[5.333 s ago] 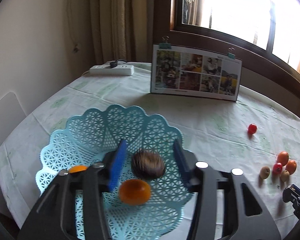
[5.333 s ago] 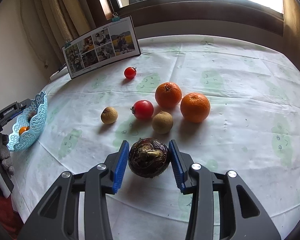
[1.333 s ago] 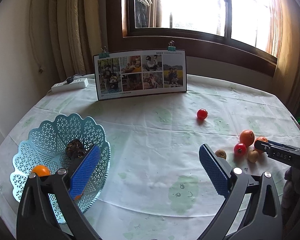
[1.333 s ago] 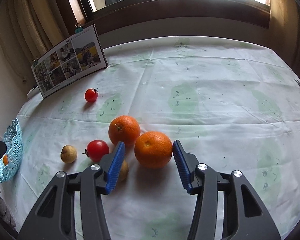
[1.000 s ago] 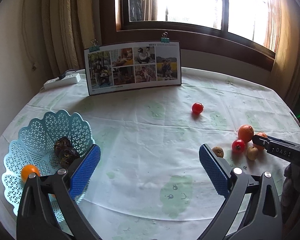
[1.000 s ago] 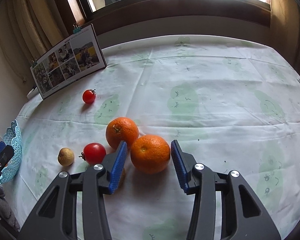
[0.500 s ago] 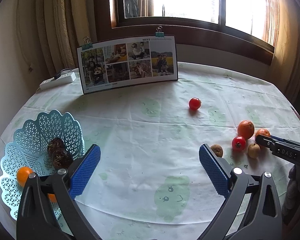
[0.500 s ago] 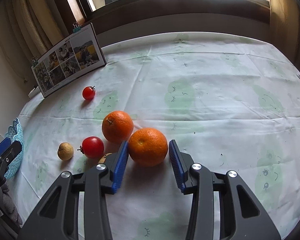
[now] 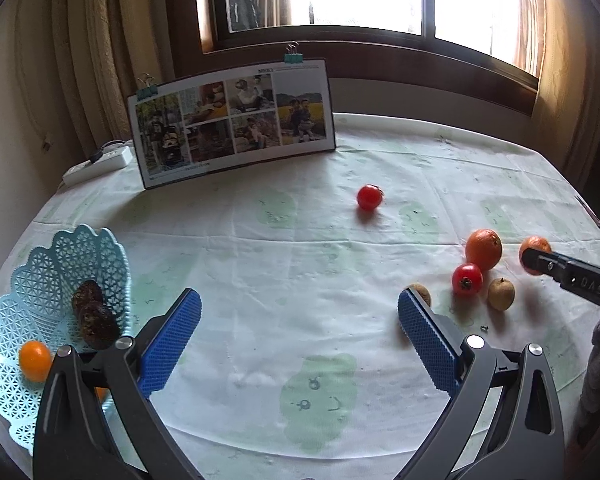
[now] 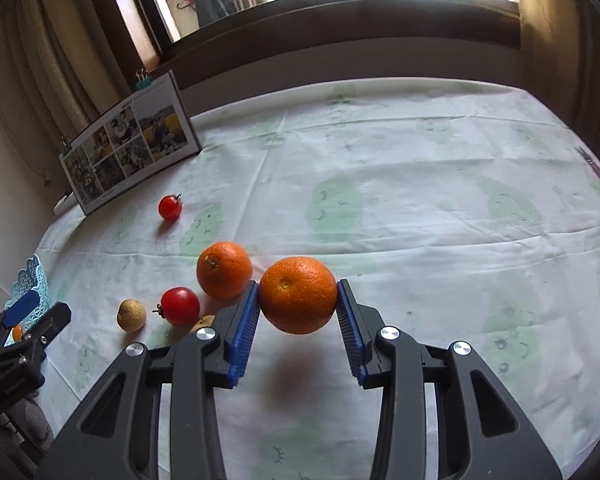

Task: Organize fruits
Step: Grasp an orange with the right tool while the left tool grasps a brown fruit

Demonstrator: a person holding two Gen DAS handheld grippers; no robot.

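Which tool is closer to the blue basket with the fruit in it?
The left tool. The blue basket sits right beside its left finger. The right tool is far across the table, shut on an orange, with the basket small at the picture's edge.

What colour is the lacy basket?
Light blue basket, clearest in the left wrist view.

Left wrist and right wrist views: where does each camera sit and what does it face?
Left wrist: rides the open left gripper, faces the window across the table; basket at left.
Right wrist: rides the right gripper, faces the window from the table's right side, jaws shut on an orange off the cloth.
Shared: that orange, photo board, lone tomato, and each shows the other gripper.
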